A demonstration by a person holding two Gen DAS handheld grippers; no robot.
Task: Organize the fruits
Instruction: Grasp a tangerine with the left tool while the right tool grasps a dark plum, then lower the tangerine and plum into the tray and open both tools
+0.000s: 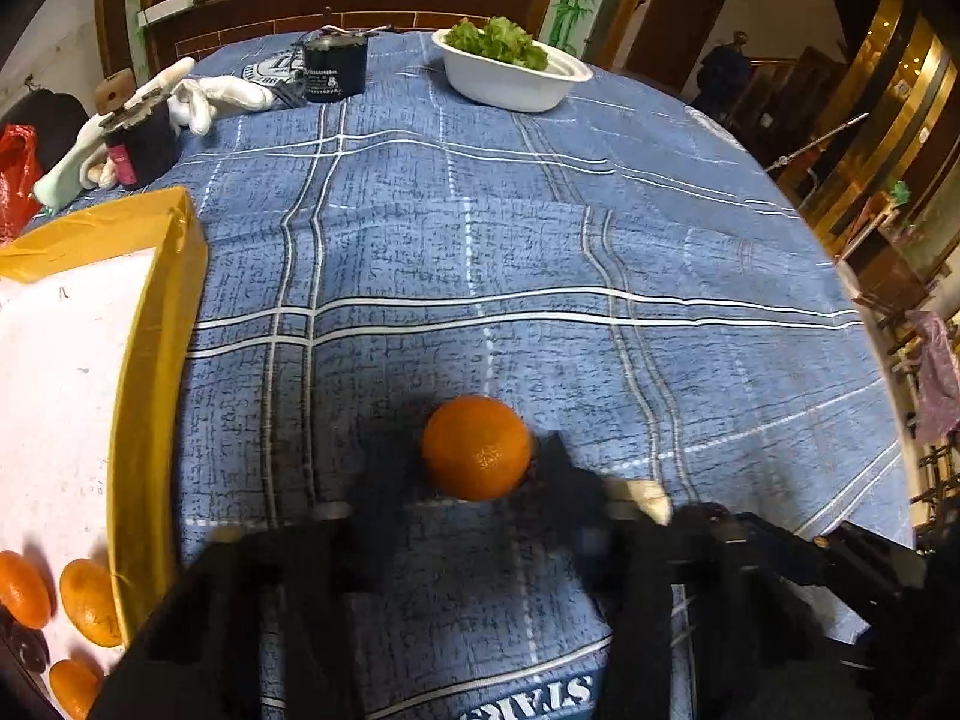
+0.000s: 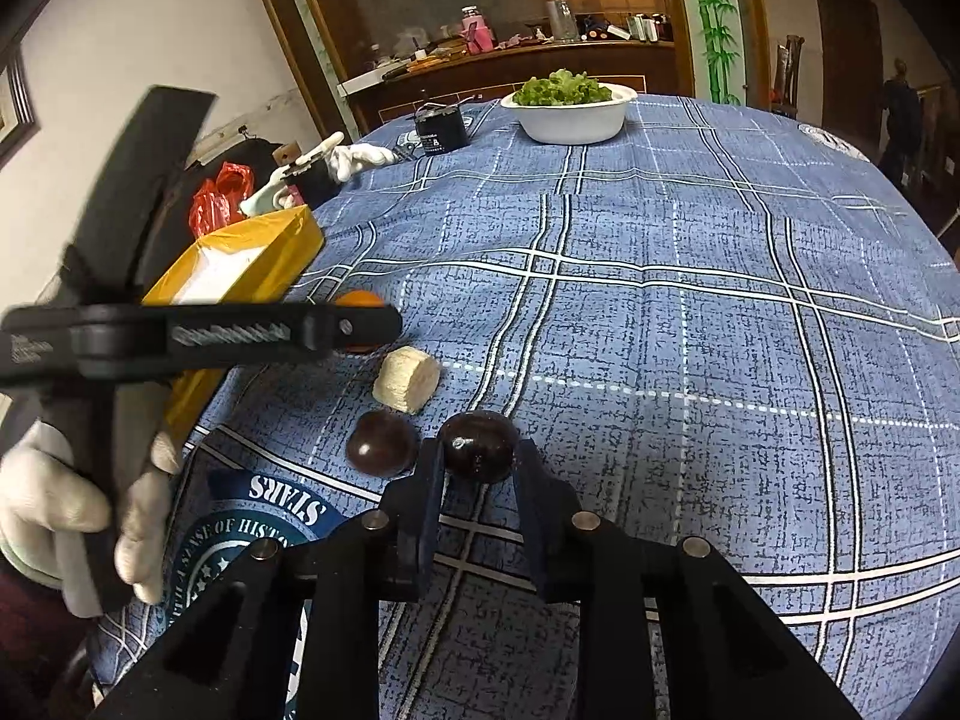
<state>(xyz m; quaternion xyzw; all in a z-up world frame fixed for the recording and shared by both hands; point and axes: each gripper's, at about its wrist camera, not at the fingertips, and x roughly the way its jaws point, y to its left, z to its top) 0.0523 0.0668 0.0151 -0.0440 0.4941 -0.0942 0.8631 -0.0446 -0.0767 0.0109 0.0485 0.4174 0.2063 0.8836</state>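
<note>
A small orange (image 1: 477, 447) rests on the blue checked tablecloth (image 1: 540, 252), and the blurred black fingers of my left gripper (image 1: 480, 468) press on its two sides. From the right wrist view the left gripper (image 2: 375, 324) shows side-on, with that orange (image 2: 359, 300) behind its tip. My right gripper (image 2: 480, 459) is shut on a dark plum (image 2: 480, 447) that sits on the cloth. A second dark plum (image 2: 381, 443) lies just left of it, untouched. A yellow box (image 1: 159, 360) with a white floor holds several oranges (image 1: 90, 600).
A beige cut chunk (image 2: 407, 379) lies between the two grippers. At the far side stand a white bowl of lettuce (image 1: 510, 81), two black cans (image 1: 333, 69) and loose white gloves (image 1: 222, 96). A gloved hand (image 2: 60, 516) holds the left tool. The table edge curves away on the right.
</note>
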